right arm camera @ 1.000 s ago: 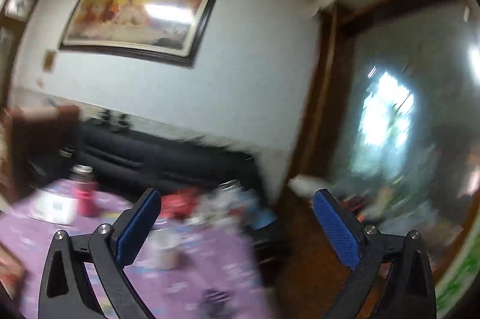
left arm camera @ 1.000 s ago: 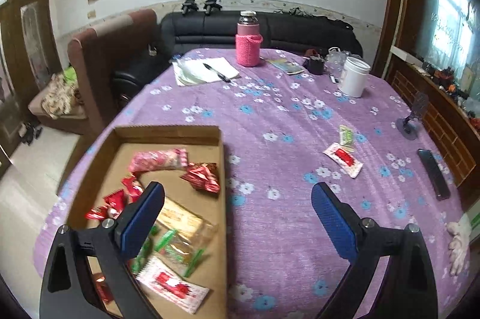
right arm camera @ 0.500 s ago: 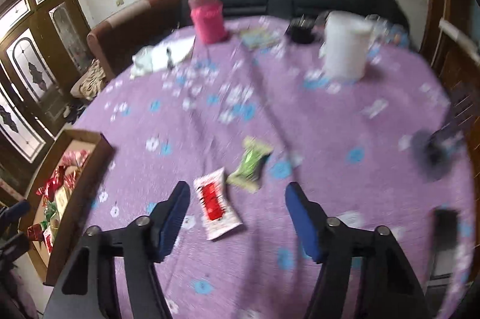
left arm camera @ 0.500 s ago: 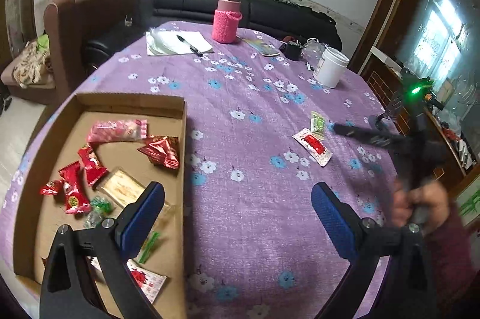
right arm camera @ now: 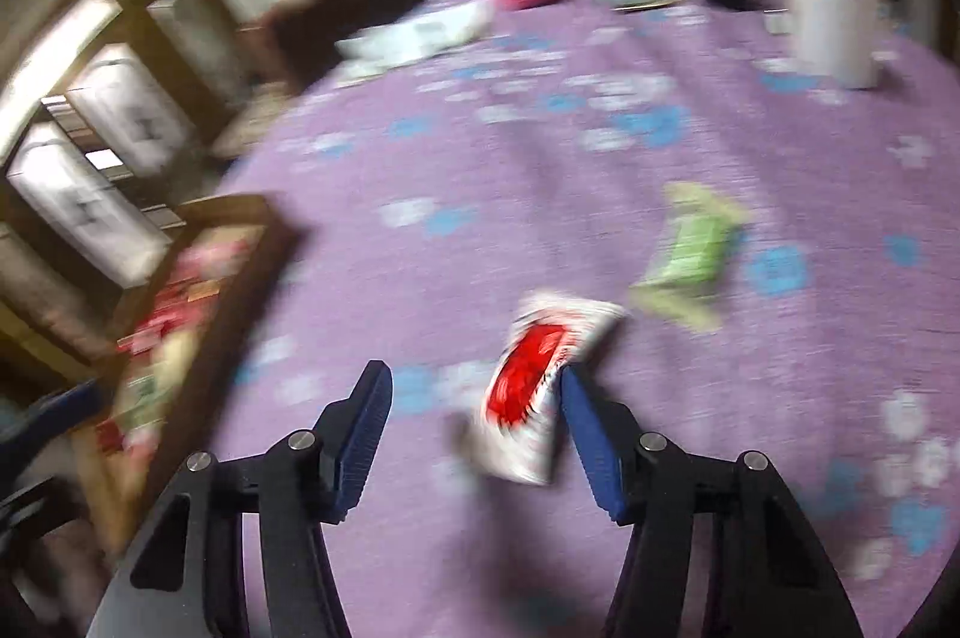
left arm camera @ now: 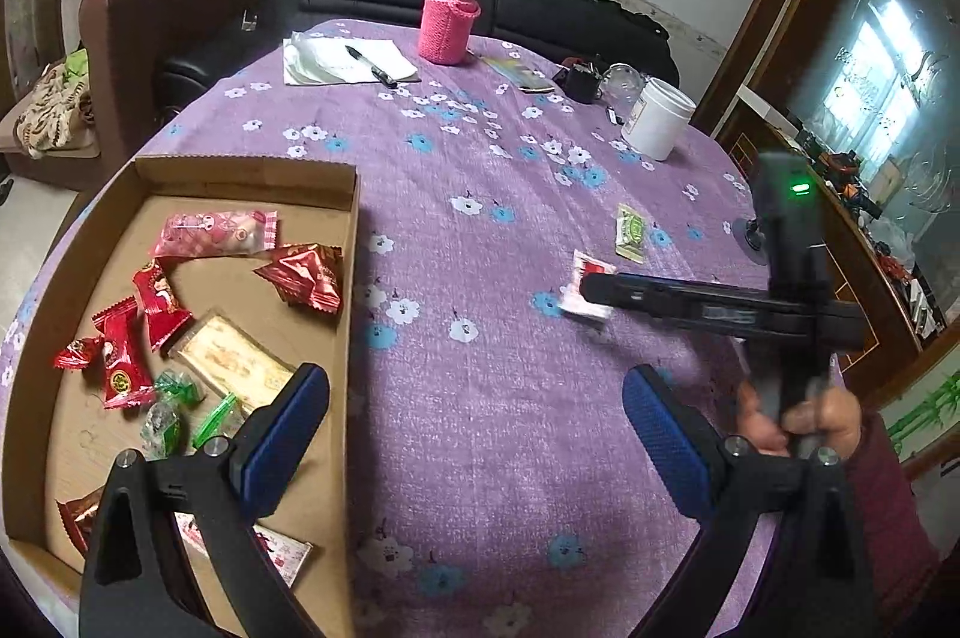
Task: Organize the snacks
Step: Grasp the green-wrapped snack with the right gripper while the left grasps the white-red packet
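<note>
We judge the sorting to be mostly done: the cardboard tray (left arm camera: pixel 252 170) at the left of the purple tablecloth (left arm camera: pixel 480 398) already holds nearly all the snacks, and only two packets lie outside it; the red-and-white packet (right arm camera: pixel 534 386) and the green packet (right arm camera: pixel 690 260) rest on the cloth to the right, near each other and well apart from the tray; both have yet to go in

In the tray we see a pink wrapped sweet (left arm camera: pixel 216 233) near the far wall, a dark red foil packet (left arm camera: pixel 303 275) beside it, several small red candies (left arm camera: pixel 129 332) along the left, a long golden bar (left arm camera: pixel 231 359) in the middle, a few green candies (left arm camera: pixel 174 404) near our left gripper, and one more red-and-white packet at the near edge, partly hidden

Our right gripper (right arm camera: pixel 474 434) is part open, with the red-and-white packet lying between the fingers, close against the right one; it grips nothing yet, though blur keeps us from being sure of contact; our left gripper (left arm camera: pixel 474 428) hangs wide open and empty over the tray's right wall
</note>
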The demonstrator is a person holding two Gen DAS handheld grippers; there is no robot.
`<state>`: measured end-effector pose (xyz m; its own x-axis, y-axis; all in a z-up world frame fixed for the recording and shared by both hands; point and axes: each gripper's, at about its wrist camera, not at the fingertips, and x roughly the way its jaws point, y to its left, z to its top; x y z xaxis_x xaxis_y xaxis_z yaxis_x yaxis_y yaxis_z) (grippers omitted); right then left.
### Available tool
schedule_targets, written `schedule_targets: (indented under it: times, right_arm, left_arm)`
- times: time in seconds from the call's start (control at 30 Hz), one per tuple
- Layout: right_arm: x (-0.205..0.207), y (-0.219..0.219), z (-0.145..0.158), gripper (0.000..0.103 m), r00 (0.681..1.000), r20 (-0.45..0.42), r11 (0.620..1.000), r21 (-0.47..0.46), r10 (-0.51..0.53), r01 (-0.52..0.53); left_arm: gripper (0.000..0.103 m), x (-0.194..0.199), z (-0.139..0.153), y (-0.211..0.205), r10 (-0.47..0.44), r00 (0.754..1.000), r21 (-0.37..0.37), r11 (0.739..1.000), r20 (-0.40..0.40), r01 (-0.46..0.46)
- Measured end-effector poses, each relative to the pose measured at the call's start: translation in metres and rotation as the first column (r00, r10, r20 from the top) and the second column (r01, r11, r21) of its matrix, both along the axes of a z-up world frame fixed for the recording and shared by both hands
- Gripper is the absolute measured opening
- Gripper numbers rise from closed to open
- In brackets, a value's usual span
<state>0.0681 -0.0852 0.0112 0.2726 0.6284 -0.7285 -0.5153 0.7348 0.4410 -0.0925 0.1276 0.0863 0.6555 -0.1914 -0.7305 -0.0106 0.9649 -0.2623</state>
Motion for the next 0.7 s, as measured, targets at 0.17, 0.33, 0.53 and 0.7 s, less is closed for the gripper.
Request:
schedule_targets:
  times: [0.17,0.33,0.53,0.7]
  right_arm:
    - [0.006,-0.036,0.021,0.063,0.99,0.044,0.991,0.0,-0.137,0.137]
    - [0.037,-0.07,0.005,0.063,0.938,0.021,0.934,-0.09,-0.346,0.347]
    - [0.059,-0.054,-0.002,0.063,0.922,0.04,0.91,-0.147,-0.386,0.387]
    - [0.069,-0.023,-0.009,0.027,0.901,0.135,0.854,-0.288,-0.412,0.434]
  left_arm:
    - [0.098,0.0,-0.004,-0.004,-0.016,1.0,-0.018,1.0,-0.012,0.016]
    - [0.098,0.001,-0.01,-0.014,-0.053,0.998,-0.023,0.998,-0.03,0.052]
    - [0.098,0.0,-0.011,-0.021,-0.07,0.997,-0.014,0.997,-0.039,0.07]
    - [0.098,0.004,-0.007,-0.024,-0.089,0.995,-0.01,0.996,-0.04,0.089]
